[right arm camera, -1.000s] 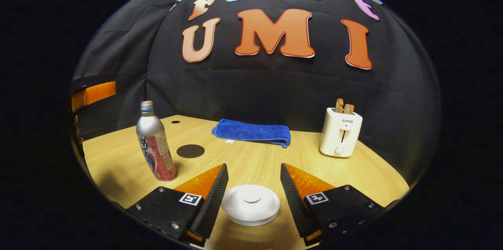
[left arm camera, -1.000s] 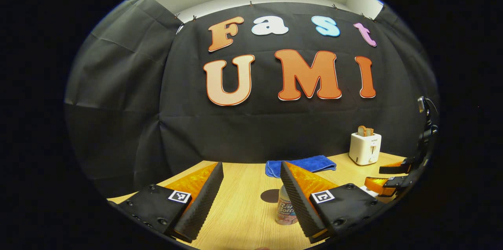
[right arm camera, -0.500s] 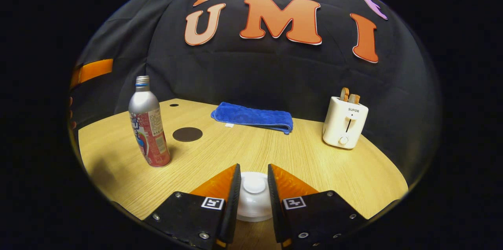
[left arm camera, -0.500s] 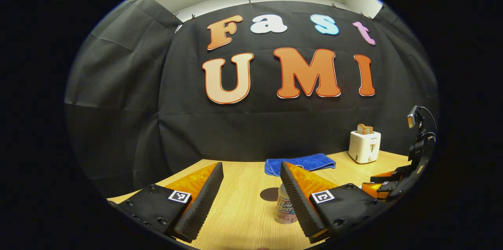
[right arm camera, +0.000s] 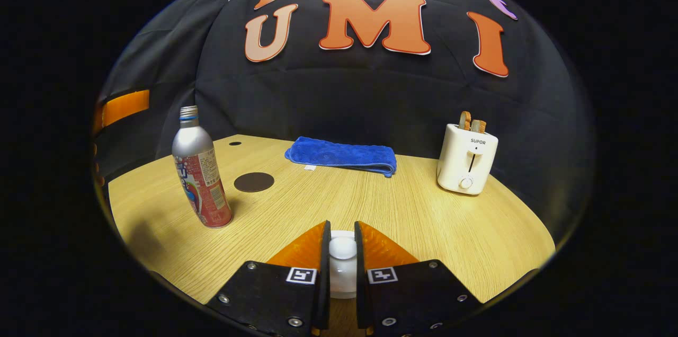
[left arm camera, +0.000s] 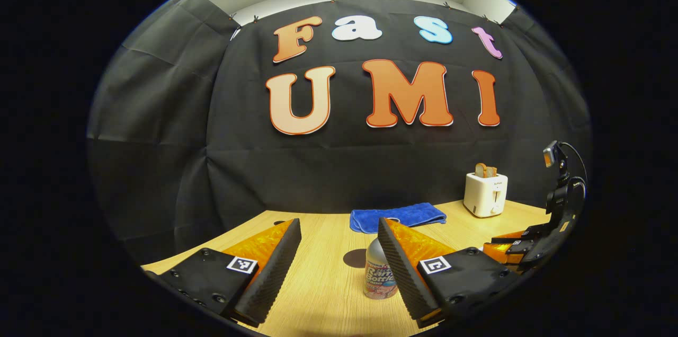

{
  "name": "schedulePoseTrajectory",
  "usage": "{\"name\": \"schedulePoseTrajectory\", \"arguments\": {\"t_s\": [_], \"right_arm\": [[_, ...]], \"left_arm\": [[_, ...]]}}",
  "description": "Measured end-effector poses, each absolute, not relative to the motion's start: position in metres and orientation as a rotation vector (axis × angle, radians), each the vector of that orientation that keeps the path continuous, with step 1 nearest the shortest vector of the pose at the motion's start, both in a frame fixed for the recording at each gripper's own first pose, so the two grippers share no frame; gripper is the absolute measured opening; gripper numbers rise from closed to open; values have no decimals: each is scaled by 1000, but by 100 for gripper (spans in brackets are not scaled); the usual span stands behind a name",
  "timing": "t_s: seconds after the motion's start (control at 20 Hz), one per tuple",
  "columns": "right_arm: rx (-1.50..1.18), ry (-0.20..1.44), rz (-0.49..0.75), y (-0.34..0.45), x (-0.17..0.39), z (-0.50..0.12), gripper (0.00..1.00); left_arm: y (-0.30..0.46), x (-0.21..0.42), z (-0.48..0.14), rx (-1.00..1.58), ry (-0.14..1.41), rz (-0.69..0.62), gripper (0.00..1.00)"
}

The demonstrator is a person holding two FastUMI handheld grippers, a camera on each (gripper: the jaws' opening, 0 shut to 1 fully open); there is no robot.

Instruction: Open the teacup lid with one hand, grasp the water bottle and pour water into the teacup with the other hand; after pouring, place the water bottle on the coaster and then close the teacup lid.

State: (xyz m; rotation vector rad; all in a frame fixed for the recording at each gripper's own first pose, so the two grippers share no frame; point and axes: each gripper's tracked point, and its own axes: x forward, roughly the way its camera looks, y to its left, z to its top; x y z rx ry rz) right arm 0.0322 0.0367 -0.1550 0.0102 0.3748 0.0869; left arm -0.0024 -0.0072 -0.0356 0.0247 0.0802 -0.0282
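Here the right claw (right arm camera: 342,257) pinches the teacup lid (right arm camera: 342,249) by its knob. The left claw (left arm camera: 339,252) is spread, with the upright water bottle (left arm camera: 380,272) just ahead, toward its right finger.

Water bottle (left arm camera: 377,273) half behind the left hand-held gripper (left arm camera: 339,268) finger.

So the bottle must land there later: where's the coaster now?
In the right gripper view the coaster lies flat on the table's left side, just right of the water bottle, before the blue towel.
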Motion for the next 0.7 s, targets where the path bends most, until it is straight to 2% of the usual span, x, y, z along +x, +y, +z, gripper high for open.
{"name": "schedulePoseTrajectory", "arguments": {"t_s": [0.3, 0.35, 0.4, 0.7], "right_arm": [[45, 333, 88, 34, 32, -136, 18], [45, 327, 89, 32, 32, -132, 14], [46, 321, 85, 30, 32, -129, 18], [63, 254, 67, 19, 28, -98, 18]], "left_arm": [[-23, -1, -47, 11, 110, -68, 96], [-26, -2, -50, 8, 117, -73, 95], [-30, -2, -53, 3, 122, -84, 95], [-54, 2, -90, -33, 195, -122, 95]]}}
